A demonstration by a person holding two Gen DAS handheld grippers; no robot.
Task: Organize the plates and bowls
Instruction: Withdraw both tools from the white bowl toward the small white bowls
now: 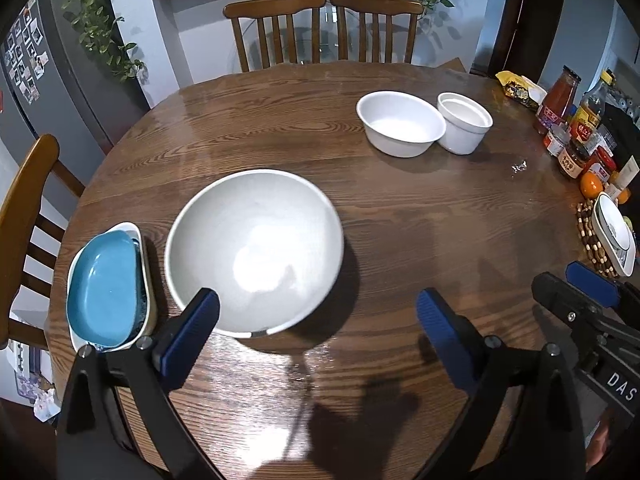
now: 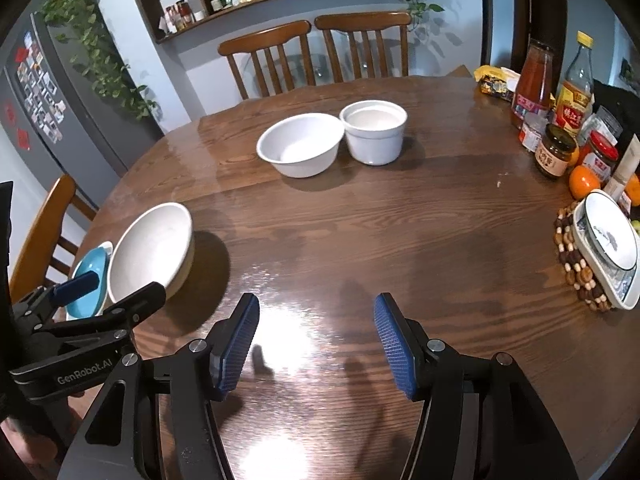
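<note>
Right now both grippers hang low over the near edge of the round wooden table point(image 2: 360, 216), each with its jaws spread wide and nothing between the blue pads. The left gripper point(image 1: 318, 316) points toward the large white bowl point(image 1: 254, 252), which sits just ahead of its jaws; the left pad looks to overlap the bowl's near rim in the left wrist view, though I cannot tell whether it touches. The right finger stands well clear of the bowl, over bare wood. Just to the left of that bowl, at the table's edge, a blue dish point(image 1: 104, 290) lies nested in a white dish point(image 1: 146, 280).

The right gripper point(image 2: 316, 344) hovers over open tabletop, its jaws framing only a bright glare on the wood. Farther across the table, ahead of both grippers, a medium white bowl point(image 2: 300, 146) and a straight-sided white bowl point(image 2: 374, 130) stand side by side, touching or nearly so. Off to the right, a patterned dish point(image 2: 608, 236) rests in a shallow white tray on a beaded trivet point(image 2: 576, 272), near an orange point(image 2: 583, 182) and a cluster of sauce bottles and jars point(image 2: 556, 120). Two wooden chairs point(image 2: 316, 52) stand at the far side.
</note>
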